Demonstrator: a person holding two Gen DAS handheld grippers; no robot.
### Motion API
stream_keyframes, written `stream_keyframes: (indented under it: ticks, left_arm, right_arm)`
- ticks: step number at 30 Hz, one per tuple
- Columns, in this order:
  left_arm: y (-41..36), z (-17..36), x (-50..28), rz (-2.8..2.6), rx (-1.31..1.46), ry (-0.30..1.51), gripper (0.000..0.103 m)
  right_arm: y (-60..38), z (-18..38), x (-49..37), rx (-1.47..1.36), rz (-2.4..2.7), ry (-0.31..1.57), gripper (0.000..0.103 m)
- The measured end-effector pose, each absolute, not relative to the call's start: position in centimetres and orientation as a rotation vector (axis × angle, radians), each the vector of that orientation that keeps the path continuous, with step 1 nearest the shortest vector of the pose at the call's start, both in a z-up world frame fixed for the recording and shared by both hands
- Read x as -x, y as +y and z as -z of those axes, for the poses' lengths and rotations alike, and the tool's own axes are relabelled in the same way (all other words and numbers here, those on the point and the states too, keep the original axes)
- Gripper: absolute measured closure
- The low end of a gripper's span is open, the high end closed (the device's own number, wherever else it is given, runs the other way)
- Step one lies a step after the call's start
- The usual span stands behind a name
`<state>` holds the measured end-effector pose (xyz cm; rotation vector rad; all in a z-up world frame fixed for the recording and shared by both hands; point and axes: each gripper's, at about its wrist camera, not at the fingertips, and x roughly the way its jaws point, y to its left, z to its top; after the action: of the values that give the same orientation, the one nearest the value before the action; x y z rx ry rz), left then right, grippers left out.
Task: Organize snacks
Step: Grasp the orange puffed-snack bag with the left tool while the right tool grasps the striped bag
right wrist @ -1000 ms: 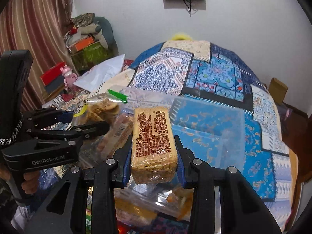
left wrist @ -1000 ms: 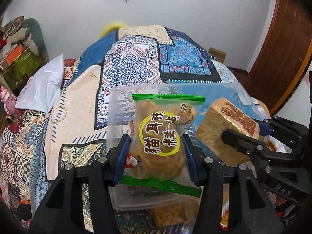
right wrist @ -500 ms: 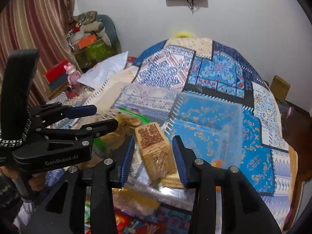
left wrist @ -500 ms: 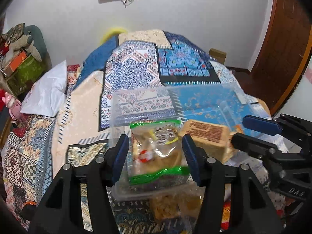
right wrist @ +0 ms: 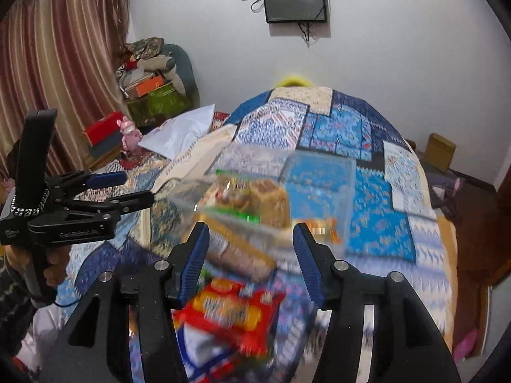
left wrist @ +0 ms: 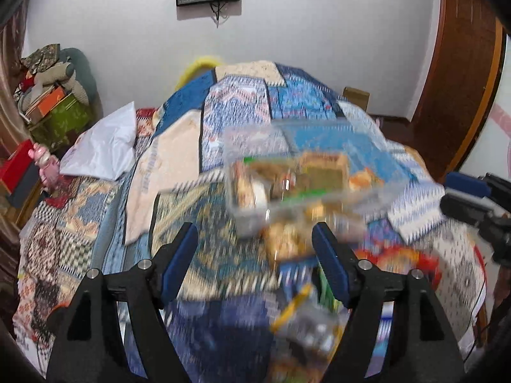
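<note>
A clear plastic box [left wrist: 319, 172] stands on the patterned bed quilt; it also shows in the right wrist view [right wrist: 319, 188]. Inside lie a green-edged biscuit bag [right wrist: 236, 201] and a tan wrapped cake block [right wrist: 271, 201], also blurred in the left wrist view [left wrist: 322, 169]. My left gripper [left wrist: 255, 255] is open and empty, held back and above the box. My right gripper [right wrist: 250, 252] is open and empty, just short of the box. Loose snack packs lie in front of the box: a red and yellow pack [right wrist: 230, 312] and a blurred yellow-edged pack [left wrist: 306, 328].
A white pillow [left wrist: 102, 150] lies at the left of the bed. Stacked boxes and soft toys [left wrist: 51, 102] fill the left corner. A wooden door [left wrist: 463, 79] is at the right. A cardboard box [right wrist: 440, 150] sits on the floor beyond the bed.
Both grippers let go of their snacks, which now lie in the clear box, then opened wide and pulled back and up. The views are blurred by motion.
</note>
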<state>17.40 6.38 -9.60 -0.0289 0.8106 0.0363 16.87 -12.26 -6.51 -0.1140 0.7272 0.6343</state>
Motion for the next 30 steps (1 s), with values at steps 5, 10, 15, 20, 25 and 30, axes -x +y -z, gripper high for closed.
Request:
stream_keyframes:
  ticks: [5,10,15,20,25,30]
  left_arm:
    - [6.3,11.6,-13.2,-0.029,0.032,0.846,0.029]
    - [6.2,13.6,-10.2,-0.015,0.074,0.888,0.027]
    - [5.4,15.7,-8.8,0.006,0.082,0.931,0.027]
    - [5.2,17.8,-7.9,0.012,0.107,0.967,0.024]
    - [5.7,18.1,-6.7,0.012,0.143,0.943,0.018]
    - [5.2,18.5,-6.4,0.044,0.132,0.952,0.018]
  right_arm:
    - [-13.6,7.8,-13.6,0.099,-0.613,0.764,0.051]
    - [-14.6,9.1,-11.3,0.069,-0.599,0.787,0.050]
    - [-14.8,10.9,-9.6,0.045,-0.599,0.829,0.050]
    - [-14.1,12.7,-9.2,0.041,-0.601,0.871,0.050]
    - [-13.2,13.8,-9.3,0.047,-0.603,0.886,0.050]
    - [-11.9,14.3,-9.4,0.047,-0.631,0.901,0.050]
